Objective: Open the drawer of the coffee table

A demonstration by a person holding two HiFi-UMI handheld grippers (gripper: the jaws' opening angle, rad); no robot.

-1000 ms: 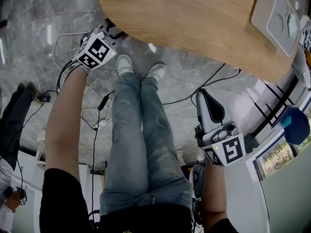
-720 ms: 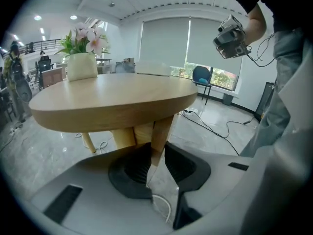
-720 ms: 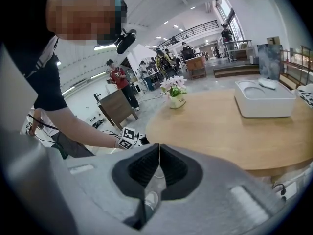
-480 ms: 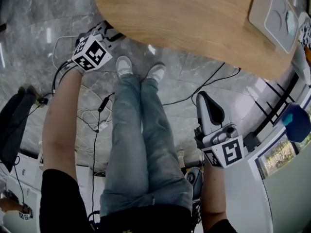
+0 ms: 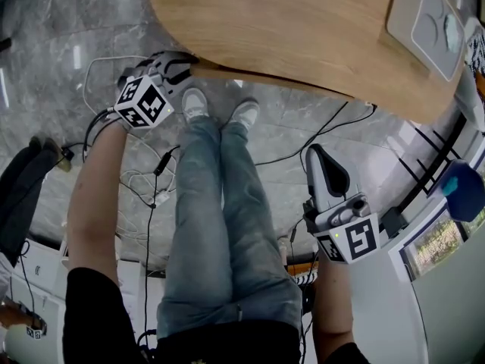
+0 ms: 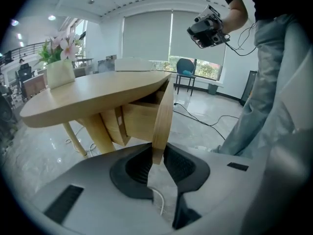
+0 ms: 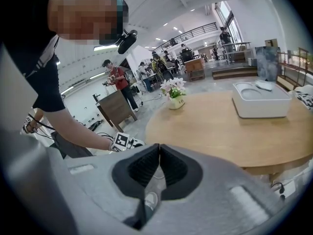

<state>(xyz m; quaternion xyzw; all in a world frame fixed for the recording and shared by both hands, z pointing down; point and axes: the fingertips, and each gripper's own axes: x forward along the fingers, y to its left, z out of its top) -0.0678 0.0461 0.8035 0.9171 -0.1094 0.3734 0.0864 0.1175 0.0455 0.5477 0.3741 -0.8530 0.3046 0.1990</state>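
Observation:
The round wooden coffee table (image 5: 303, 29) fills the top of the head view. Its drawer front (image 6: 164, 111) stands out from under the top, with the drawer box (image 6: 139, 121) showing behind it; in the head view it is a thin strip (image 5: 250, 76) under the rim. My left gripper (image 5: 176, 65) is at the table's near left edge. In the left gripper view its jaws (image 6: 157, 153) have just been closing and grip the drawer front's lower corner. My right gripper (image 5: 320, 152) hangs shut and empty over the floor, apart from the table; its pads (image 7: 172, 165) meet.
A white tray (image 5: 428, 25) lies on the table's far right, and a flower vase (image 6: 61, 65) stands on the top. Cables (image 5: 151, 180) trail over the marble floor beside the person's legs (image 5: 220, 203). White furniture (image 5: 424, 279) stands at the right.
The left gripper has moved right along the table's edge. A strip of the drawer front now shows under the tabletop rim. The right gripper has stayed put.

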